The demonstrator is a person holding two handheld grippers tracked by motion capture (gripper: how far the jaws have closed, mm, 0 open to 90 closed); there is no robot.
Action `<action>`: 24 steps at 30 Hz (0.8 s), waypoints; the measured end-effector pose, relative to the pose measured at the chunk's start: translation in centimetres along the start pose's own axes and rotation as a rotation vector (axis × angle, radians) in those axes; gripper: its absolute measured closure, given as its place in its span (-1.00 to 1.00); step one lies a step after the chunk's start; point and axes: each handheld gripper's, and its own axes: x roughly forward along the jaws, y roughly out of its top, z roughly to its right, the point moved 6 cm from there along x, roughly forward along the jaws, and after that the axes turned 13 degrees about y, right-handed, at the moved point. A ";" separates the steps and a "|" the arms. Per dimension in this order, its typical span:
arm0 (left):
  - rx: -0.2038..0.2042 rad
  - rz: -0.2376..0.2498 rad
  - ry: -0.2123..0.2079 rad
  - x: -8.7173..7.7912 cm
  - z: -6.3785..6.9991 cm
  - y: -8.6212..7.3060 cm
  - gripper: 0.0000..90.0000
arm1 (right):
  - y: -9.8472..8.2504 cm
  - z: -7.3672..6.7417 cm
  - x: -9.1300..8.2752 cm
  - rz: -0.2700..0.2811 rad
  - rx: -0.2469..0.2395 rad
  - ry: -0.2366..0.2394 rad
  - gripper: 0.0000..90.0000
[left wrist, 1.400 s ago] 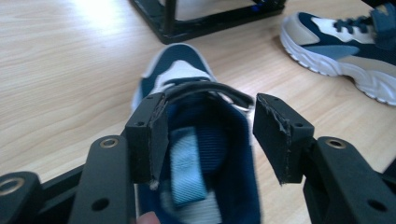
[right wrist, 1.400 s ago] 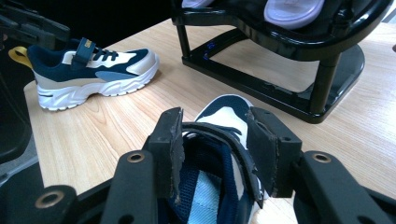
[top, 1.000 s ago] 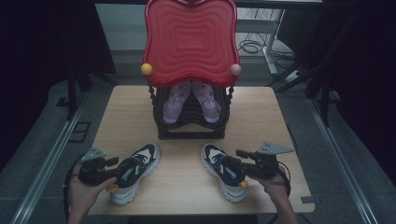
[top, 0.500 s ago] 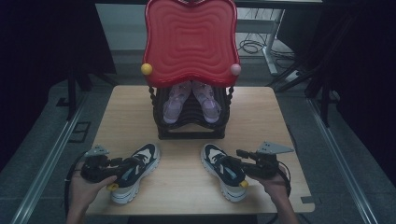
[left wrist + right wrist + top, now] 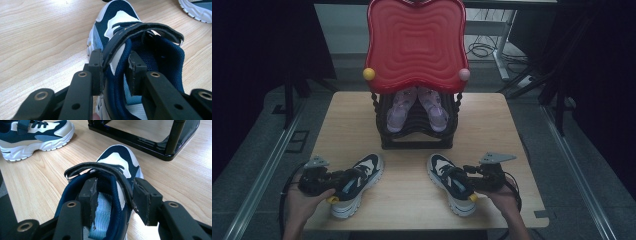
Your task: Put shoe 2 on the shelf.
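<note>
On pale wood, mesh sneakers (image 5: 354, 182) (chunky-soled); black tongs (image 5: 113, 72) straddle collars.

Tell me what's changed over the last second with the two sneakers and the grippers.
The left gripper has just been closing its jaws on the collar wall and strap of the left sneaker; one jaw is outside, one inside. The right gripper, the right sneaker whose collar wall it straddles and the shoe rack look unmoved.

Both hand-held tools, the left gripper (image 5: 343, 179) and the right gripper (image 5: 466, 176), are black with a yellow knob, a grey three-cornered plate on top, trailing black cables, and round brass-ringed holes on blocky jaws.
</note>
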 end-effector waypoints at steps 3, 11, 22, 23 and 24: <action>0.001 -0.001 0.000 0.0 0.0 0.0 0.56 | 0.1 0.1 0.1 -0.019 0.015 -0.002 0.23; -0.001 0.000 0.005 0.0 0.0 0.0 0.57 | 0.3 0.8 1.5 -0.140 0.060 -0.040 0.35; -0.014 0.008 0.013 0.0 0.1 0.0 0.65 | 0.4 1.0 1.8 -0.163 0.051 -0.076 0.61; -0.017 0.010 0.013 0.0 0.1 0.0 0.65 | 0.4 0.9 1.8 -0.156 0.050 -0.070 0.62; -0.022 0.013 0.014 0.0 0.0 0.0 0.65 | 0.4 0.9 1.7 -0.154 0.047 -0.066 0.62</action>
